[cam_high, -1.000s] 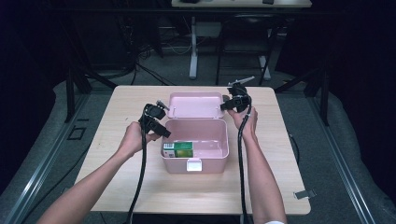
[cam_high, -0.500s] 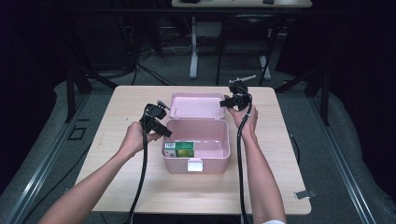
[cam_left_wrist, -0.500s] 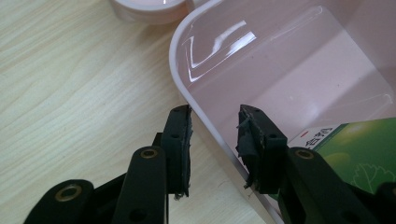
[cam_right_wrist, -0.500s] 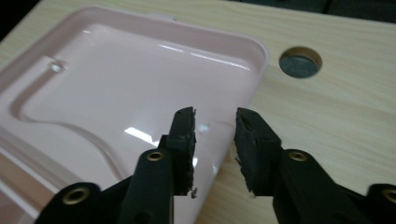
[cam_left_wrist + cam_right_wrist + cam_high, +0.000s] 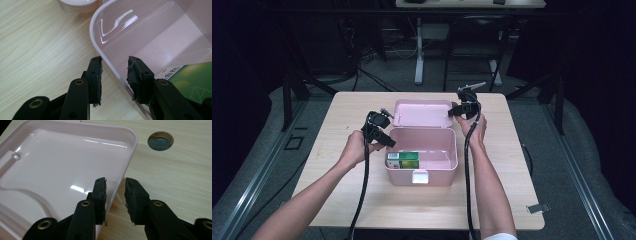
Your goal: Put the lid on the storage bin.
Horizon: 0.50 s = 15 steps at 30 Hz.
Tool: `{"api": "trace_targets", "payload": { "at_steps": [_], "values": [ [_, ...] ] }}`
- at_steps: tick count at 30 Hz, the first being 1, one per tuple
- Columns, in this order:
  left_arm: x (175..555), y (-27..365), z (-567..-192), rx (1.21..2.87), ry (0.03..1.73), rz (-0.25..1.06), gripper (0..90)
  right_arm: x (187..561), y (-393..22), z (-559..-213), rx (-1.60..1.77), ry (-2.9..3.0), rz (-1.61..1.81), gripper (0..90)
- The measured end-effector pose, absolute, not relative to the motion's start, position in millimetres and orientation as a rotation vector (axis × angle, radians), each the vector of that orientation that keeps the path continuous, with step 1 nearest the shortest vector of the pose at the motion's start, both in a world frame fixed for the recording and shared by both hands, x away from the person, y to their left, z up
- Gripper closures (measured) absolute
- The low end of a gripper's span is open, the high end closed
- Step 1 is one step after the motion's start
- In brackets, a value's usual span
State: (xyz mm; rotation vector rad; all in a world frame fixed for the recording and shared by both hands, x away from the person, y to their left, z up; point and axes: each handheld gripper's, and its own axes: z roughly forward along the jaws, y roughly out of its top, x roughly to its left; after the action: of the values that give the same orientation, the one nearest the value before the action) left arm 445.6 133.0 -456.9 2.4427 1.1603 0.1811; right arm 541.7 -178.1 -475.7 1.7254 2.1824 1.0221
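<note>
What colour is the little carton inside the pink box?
Green with a white end, the carton lies in the box; the left gripper view shows it best.

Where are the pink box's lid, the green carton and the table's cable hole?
lid (image 5: 62,170): right gripper view, inner face.
green carton (image 5: 404,160): high view, top face.
cable hole (image 5: 160,141): right gripper view, grey centre.

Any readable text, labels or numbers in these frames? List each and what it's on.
Green box inside the pink box: a white band along its top edge carries red printed characters, cut off and too blurred to read; a pale leaf drawing sits below.
Same green box in the high view: white and red label patches at its left end, too small to read.
Pink lid, table, both sets of jaws: no text.
</note>
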Motion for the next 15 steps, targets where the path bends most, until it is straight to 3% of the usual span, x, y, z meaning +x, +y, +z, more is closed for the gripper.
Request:
{"api": "trace_targets", "payload": {
  "at_steps": [10,15],
  "values": [
    [445.6,133.0,-457.2,2.442,1.158,0.183,63.8,540.6,-170.2,-468.6,1.646,2.12,0.975,87.6],
    [445.7,132.3,-457.2,2.451,1.154,0.192,63.8,541.6,-166.0,-469.3,1.615,2.132,0.931,86.3]
  ]
}}
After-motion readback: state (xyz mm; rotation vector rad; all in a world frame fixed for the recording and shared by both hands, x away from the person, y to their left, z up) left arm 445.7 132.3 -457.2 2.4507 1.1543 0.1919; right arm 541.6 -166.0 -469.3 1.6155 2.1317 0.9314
